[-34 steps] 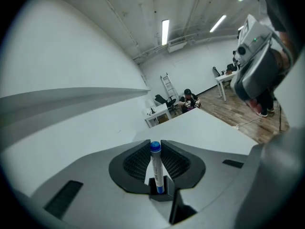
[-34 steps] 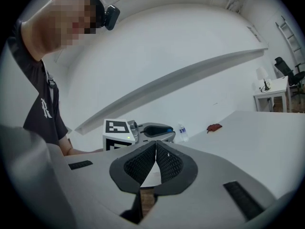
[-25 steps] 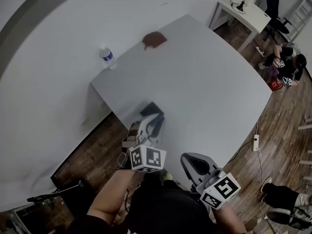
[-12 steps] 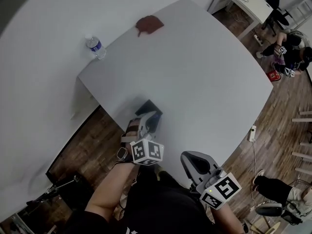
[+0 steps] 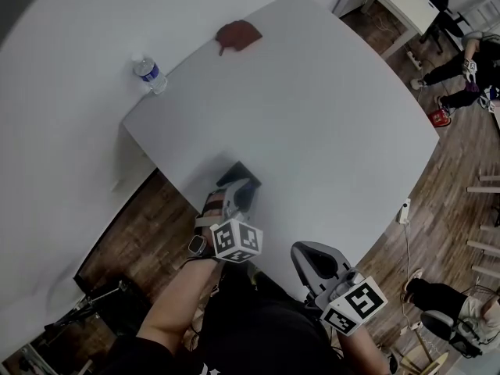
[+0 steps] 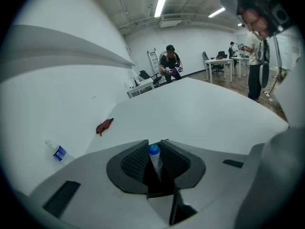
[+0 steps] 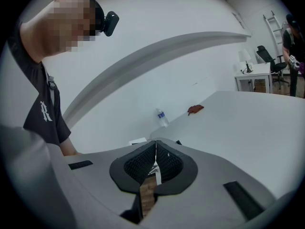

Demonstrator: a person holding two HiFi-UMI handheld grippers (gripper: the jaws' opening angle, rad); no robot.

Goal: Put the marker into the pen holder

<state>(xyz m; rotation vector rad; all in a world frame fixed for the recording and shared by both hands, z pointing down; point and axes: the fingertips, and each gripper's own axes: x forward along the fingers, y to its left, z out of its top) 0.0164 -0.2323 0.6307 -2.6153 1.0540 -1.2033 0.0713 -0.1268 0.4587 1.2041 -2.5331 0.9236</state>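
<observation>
Step, as judged: marker in grip, carry to pen holder not yet done.
- Counter (image 5: 328, 116): broad, white, matte, mostly bare; fills frame centre.
- Left gripper (image 6: 153, 163): ribbed dark pads clamped on marker (image 6: 154, 157), a slim pale barrel with glossy blue cap, frame centre.
- Right gripper (image 7: 155, 163): jaws pressed together, empty.
- Dark boxy object (image 5: 237, 173) at counter's lower edge: maybe holder, cannot tell.
- Next: locate holder opening, align marker upright above it.

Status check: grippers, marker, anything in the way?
Left hand-held gripper shut on blue-capped marker. Right hand-held gripper shut, empty. Pen holder not in view. Brown rag at the table far edge.
</observation>
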